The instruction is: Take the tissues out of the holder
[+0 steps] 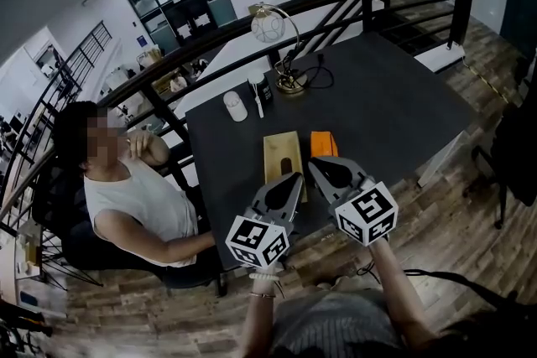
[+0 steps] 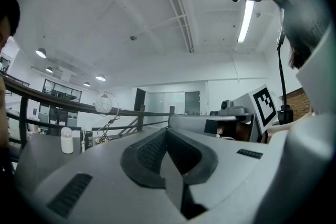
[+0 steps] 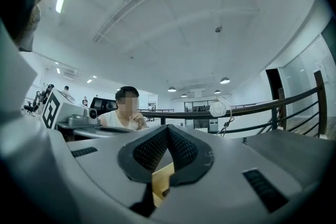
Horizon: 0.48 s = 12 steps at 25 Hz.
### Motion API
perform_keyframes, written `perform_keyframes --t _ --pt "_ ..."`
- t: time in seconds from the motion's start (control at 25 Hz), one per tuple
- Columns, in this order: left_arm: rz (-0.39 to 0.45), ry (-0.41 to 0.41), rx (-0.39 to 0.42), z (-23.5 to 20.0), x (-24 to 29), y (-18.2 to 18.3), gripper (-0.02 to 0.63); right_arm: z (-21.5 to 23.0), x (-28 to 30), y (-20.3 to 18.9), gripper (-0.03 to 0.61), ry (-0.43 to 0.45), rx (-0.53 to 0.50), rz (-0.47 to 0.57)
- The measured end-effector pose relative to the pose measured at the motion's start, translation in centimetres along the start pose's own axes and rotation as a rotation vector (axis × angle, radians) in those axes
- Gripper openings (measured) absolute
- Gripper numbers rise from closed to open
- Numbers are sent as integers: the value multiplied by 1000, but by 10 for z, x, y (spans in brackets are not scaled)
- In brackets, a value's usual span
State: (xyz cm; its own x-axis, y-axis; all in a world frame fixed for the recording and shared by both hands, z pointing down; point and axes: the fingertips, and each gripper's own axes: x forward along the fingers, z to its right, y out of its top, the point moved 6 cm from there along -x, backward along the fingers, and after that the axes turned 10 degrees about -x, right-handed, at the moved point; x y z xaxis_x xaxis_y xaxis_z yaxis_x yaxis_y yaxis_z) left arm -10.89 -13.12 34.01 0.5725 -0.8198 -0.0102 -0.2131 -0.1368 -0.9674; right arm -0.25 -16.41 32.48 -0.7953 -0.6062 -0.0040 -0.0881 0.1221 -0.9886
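Head view: wooden tissue holder (image 1: 278,148) lies flat on the dark table (image 1: 386,105), close to the near edge and toward its left corner. Dark slot in its top face. Orange box (image 1: 323,143) sits just beside it on the right, the two about parallel.

Left tool (image 1: 295,178) is over the near end of the holder, and right tool (image 1: 315,163) is over the near end of the orange box. Can't tell if either touches. Tips are near each other but apart.

Left gripper view: left tool (image 2: 167,130) is closed, pads meeting at the tip with nothing between them. It's aimed along the table at a white bottle (image 2: 66,140) and a globe lamp (image 2: 104,104).

Right gripper view: right tool (image 3: 168,129) is fully closed and empty. Holder wood (image 3: 161,184) shows below the pads, under the tool and not gripped.

Far left corner of the table: white bottle (image 1: 236,106) and globe lamp (image 1: 273,28) with its base near the far edge. A person in a white sleeveless top (image 1: 138,201) sits at the left edge with a hand raised near the chin.
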Motion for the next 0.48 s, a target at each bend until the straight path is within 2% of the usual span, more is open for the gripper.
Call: perform_keyframes --t 0.48 --pt "16 9 36 -9 7 14 8 13 10 3 12 0 -16 39"
